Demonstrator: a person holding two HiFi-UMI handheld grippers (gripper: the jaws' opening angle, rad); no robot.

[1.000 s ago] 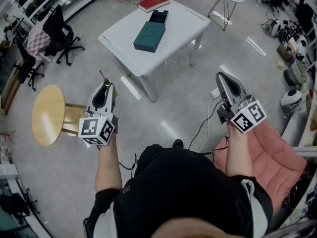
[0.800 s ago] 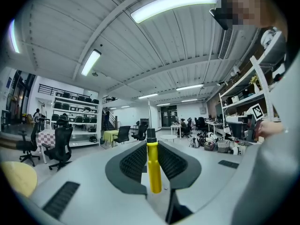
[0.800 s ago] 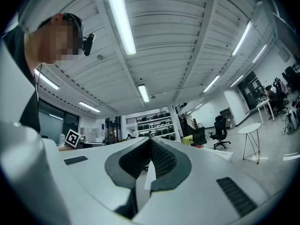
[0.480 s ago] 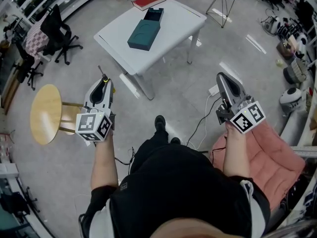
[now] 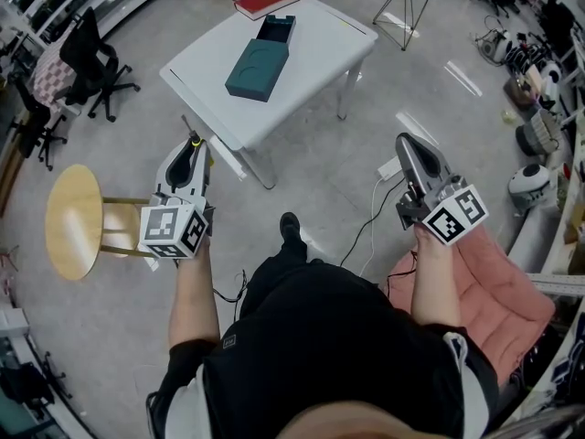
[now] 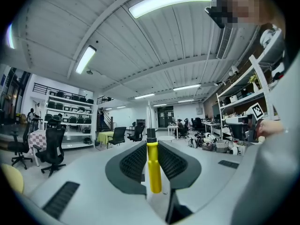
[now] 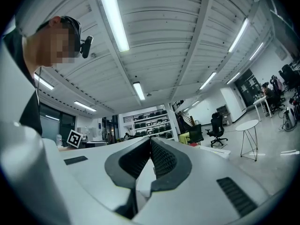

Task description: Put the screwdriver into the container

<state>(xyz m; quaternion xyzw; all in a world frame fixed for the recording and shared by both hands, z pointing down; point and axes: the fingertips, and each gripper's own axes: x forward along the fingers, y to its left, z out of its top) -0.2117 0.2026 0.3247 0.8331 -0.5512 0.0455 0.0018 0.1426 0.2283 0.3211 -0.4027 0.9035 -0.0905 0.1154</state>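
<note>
While standing well apart from the white table (image 5: 315, 39), pinching the yellow-handled screwdriver (image 6: 153, 168) between the left gripper (image 5: 189, 149) jaws, with the shaft pointing out past the tips. Holding the right gripper (image 5: 410, 146) with its jaws pressed together on nothing. Facing the teal container (image 5: 259, 59) lying on that table, near a red book (image 5: 267, 0).

Yellow-handled screwdriver (image 6: 153, 168) sits clamped in the left gripper (image 6: 151, 143) — the teal container (image 5: 258, 57) lies on the white table (image 5: 322, 37).

two tongs (image 5: 189, 150) (image 5: 409, 146), one screwdriver (image 6: 153, 165), one container (image 5: 256, 63), one red book (image 5: 267, 0), one table (image 5: 322, 40)
</note>
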